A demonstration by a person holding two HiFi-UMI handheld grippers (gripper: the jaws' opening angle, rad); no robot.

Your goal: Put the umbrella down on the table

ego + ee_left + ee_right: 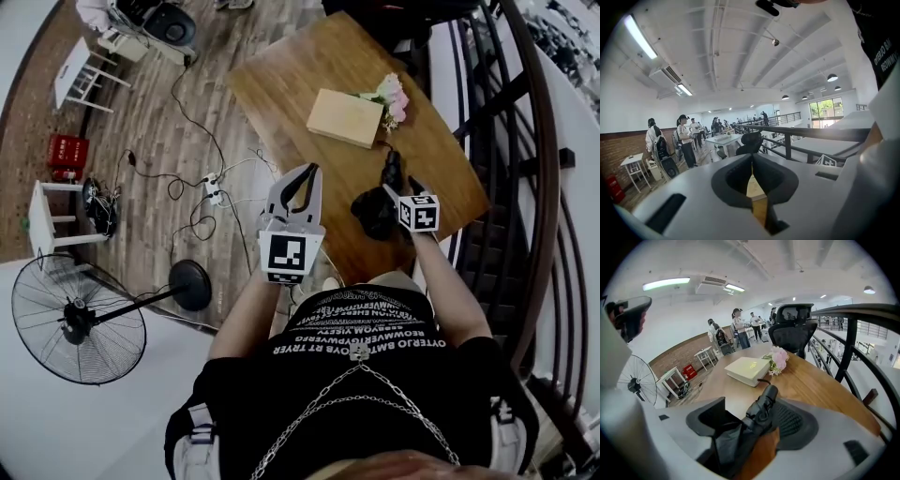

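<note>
Umbrella is lying on the near right part of the wooden table.
Right gripper is straddling it, jaws wide and unclamped; left gripper is hovering closed and empty.

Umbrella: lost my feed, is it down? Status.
Left tongs shut, empty. Right tongs open, umbrella lying between them on the table. Cream box and flowers beyond, clear.

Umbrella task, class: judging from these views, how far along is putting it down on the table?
Done: the folded umbrella appears to lie on the table. In hand: it sits between the open jaws of the right hand-held gripper, wood showing beside one pad. To do: lift that gripper clear. The left hand-held gripper is shut, empty.
</note>
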